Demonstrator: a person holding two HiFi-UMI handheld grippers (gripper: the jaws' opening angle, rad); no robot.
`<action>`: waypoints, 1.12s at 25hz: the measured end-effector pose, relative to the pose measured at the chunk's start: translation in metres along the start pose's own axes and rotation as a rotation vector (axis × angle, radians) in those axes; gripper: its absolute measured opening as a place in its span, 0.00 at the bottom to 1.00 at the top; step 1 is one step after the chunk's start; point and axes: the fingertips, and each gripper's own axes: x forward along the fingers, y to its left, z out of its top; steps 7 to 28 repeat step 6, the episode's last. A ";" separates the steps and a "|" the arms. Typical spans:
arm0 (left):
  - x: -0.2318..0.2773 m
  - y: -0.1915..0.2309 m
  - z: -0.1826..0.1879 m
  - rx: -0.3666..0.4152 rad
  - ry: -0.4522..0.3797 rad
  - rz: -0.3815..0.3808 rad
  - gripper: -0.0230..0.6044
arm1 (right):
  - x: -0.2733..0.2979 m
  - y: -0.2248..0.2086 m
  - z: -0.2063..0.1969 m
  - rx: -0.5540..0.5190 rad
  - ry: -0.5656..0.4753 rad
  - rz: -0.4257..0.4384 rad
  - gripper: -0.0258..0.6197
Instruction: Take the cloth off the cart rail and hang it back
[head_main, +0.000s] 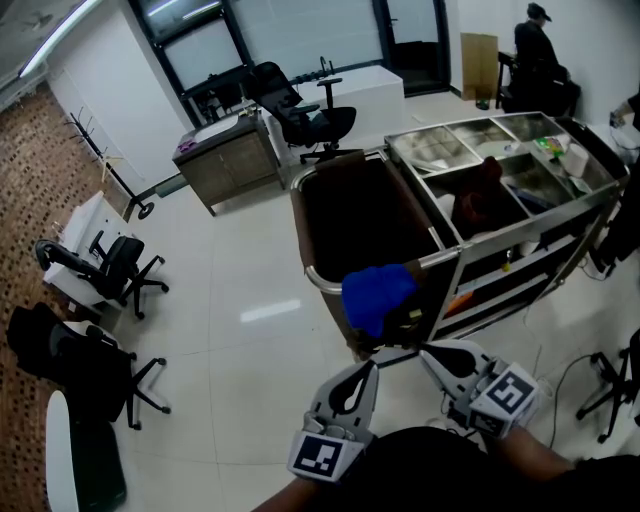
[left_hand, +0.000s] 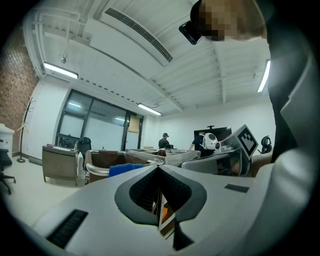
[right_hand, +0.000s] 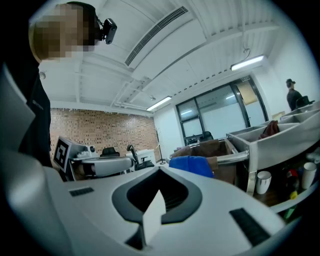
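Note:
A blue cloth (head_main: 378, 295) hangs draped over the steel rail (head_main: 322, 279) at the near end of the cart. The same cloth shows as a blue lump (left_hand: 125, 169) on the rail in the left gripper view, and as a blue lump (right_hand: 192, 165) in the right gripper view. My left gripper (head_main: 371, 364) is held just below the cloth, its jaws shut with nothing between them. My right gripper (head_main: 424, 351) sits beside it, a little to the right, tips also together and empty. Neither touches the cloth.
The cart (head_main: 520, 215) has steel trays on top and a dark brown bag (head_main: 365, 215) behind the rail. A white cup (right_hand: 263, 182) stands on its lower shelf. Office chairs (head_main: 115, 268) are at the left, a cabinet (head_main: 230, 160) and a person (head_main: 535, 45) farther back.

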 end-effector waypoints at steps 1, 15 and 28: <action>0.000 0.000 0.000 0.002 -0.001 0.000 0.04 | 0.000 0.000 0.000 -0.001 -0.001 0.000 0.06; 0.002 0.001 -0.002 0.008 0.000 0.002 0.04 | 0.001 -0.001 -0.002 -0.005 -0.001 0.002 0.06; 0.002 0.001 -0.002 0.008 0.000 0.002 0.04 | 0.001 -0.001 -0.002 -0.005 -0.001 0.002 0.06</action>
